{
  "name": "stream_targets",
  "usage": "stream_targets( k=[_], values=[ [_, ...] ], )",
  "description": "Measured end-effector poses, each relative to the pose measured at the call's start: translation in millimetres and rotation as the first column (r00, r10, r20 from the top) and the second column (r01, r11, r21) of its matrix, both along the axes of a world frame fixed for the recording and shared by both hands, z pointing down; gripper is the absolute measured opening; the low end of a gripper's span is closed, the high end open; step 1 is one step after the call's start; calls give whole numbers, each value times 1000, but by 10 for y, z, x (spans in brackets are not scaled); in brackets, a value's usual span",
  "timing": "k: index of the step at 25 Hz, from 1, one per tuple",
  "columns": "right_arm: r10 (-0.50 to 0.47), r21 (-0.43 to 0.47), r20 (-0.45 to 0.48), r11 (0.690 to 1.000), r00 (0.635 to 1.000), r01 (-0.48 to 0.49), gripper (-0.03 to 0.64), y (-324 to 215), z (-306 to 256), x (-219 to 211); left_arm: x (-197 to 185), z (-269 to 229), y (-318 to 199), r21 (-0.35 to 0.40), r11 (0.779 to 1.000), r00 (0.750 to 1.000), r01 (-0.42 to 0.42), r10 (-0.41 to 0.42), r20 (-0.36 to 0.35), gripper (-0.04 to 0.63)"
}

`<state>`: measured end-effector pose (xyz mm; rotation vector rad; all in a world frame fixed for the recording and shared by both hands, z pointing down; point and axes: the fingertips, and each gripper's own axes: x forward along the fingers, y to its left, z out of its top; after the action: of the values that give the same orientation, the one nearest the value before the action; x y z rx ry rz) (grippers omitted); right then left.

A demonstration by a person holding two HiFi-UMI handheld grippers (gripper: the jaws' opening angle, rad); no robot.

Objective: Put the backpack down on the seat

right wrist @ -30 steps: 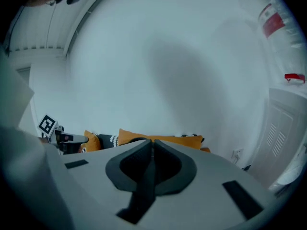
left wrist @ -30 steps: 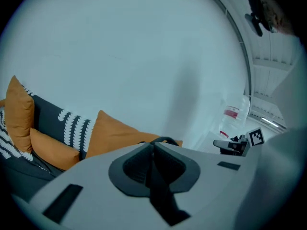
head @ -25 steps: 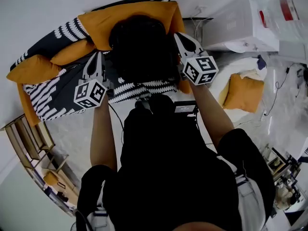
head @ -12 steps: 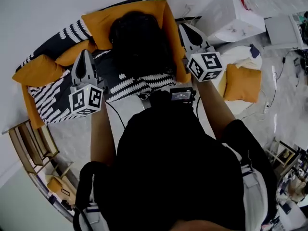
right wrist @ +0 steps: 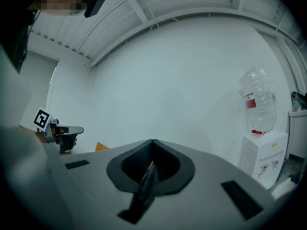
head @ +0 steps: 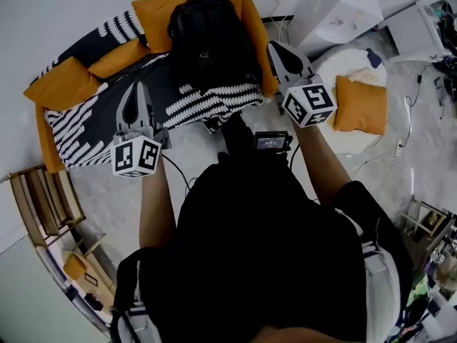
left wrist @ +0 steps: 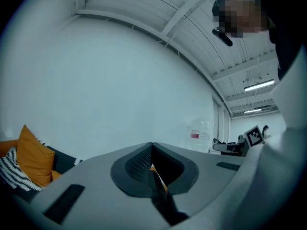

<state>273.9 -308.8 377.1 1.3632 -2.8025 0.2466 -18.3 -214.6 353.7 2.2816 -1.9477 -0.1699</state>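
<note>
A black backpack (head: pixel 211 41) rests upright on the seat of a black-and-white patterned sofa (head: pixel 86 123), leaning on the orange back cushion (head: pixel 153 9). My left gripper (head: pixel 134 88) hovers over the seat's front part, left of the backpack and apart from it, its jaws shut with nothing in them. My right gripper (head: pixel 275 47) is at the sofa's right end, beside the backpack without touching it, also shut and empty. In the left gripper view the left gripper (left wrist: pixel 152 145) points level at a white wall, as does the right gripper (right wrist: pixel 152 143) in its own view.
Orange cushions (head: pixel 64 88) lie on the sofa's left end. A white pouf with an orange cushion (head: pixel 360 106) stands right of the sofa, a white water dispenser (head: pixel 332 9) behind it. A wooden shelf (head: pixel 43 206) stands at lower left. Cables (head: pixel 400 145) trail on the floor.
Both grippers have drawn back from the backpack's sides toward the person and risen. The backpack stays on the seat.
</note>
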Motion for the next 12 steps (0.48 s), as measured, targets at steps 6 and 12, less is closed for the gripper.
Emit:
stream_targets(
  k=[6, 12],
  values=[
    [10, -17, -8, 1000, 1000, -10, 31, 617, 24, 129, 84, 141, 672, -31, 999, 999, 28, -28, -21, 15],
    [-38, -40, -11, 998, 999, 38, 31, 1045, 65, 115, 198, 269, 1058, -63, 997, 999, 35, -37, -33, 15]
  ],
)
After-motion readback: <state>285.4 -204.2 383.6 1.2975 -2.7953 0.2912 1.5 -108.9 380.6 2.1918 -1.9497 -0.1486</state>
